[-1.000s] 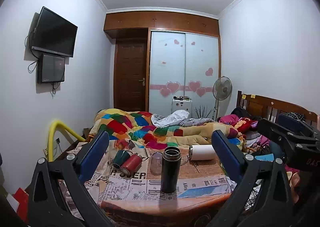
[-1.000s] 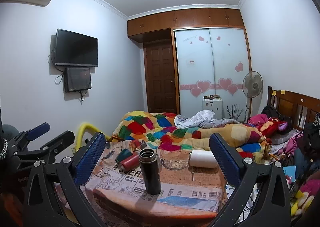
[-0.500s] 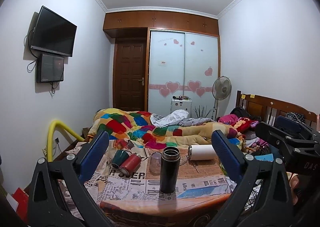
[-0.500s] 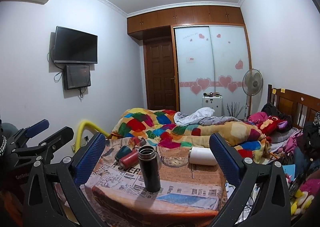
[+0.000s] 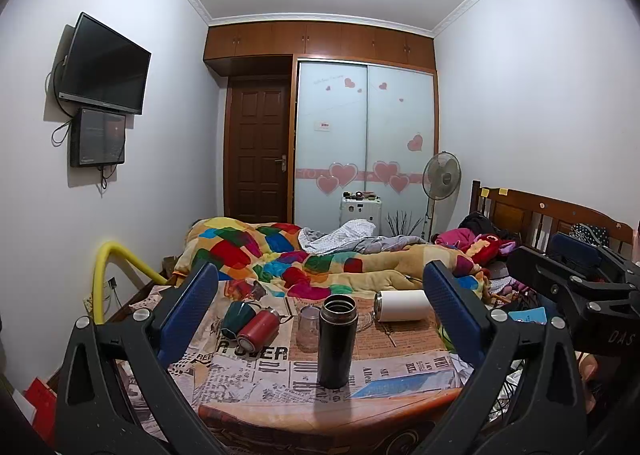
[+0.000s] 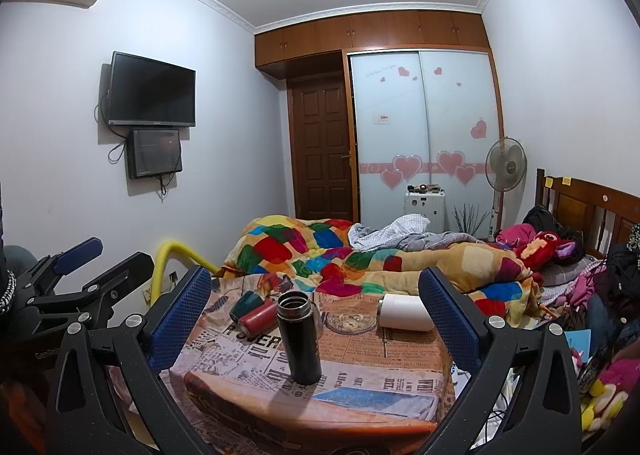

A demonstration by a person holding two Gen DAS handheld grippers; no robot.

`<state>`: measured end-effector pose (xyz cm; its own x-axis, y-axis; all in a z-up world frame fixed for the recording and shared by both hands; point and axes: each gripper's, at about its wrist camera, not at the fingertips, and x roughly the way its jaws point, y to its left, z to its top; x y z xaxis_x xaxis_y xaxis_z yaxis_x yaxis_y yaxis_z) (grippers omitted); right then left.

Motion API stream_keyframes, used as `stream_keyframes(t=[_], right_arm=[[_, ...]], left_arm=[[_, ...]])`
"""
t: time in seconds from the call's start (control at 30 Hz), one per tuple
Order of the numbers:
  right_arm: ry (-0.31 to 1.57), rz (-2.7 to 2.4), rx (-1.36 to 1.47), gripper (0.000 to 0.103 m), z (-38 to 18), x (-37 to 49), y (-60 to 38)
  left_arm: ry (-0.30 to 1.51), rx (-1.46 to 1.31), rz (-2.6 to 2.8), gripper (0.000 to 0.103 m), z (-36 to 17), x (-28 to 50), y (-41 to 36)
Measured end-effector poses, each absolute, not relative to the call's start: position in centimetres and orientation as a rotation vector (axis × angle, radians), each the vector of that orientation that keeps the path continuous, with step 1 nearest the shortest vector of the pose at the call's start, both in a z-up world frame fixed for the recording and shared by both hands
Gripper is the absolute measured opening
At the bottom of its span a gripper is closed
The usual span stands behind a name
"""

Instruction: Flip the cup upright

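A black flask (image 5: 337, 339) stands upright, lid off, near the front of the newspaper-covered table (image 5: 280, 387); it also shows in the right wrist view (image 6: 300, 337). A white cup (image 5: 402, 305) lies on its side at the back right. A red cup (image 5: 258, 328) and a green cup (image 5: 236, 315) lie on their sides at the left. A clear glass (image 5: 308, 322) stands behind the flask. My left gripper (image 5: 320, 323) is open and empty, short of the table. My right gripper (image 6: 316, 319) is open and empty too.
A glass ashtray (image 6: 351, 321) sits at the table's back middle. A bed with a patchwork quilt (image 5: 320, 259) lies right behind the table. A yellow pipe (image 5: 108, 267) stands at the left. Clutter (image 6: 592, 335) lies at the right.
Both grippers have drifted slightly back and up, so the table sits a little lower in view. Nothing on the table moved.
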<state>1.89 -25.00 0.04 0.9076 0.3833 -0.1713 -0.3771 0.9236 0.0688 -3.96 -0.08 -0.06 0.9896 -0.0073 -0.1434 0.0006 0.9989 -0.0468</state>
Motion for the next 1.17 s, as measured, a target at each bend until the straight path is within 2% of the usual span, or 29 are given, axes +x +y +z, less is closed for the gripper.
stream_keyframes(t=[1.17], right_arm=[[0.195, 0.391, 0.034, 0.103, -0.41, 2.09, -25.27]], left_arm=[[0.159, -0.052, -0.024, 0.103, -0.22, -3.72, -0.51]])
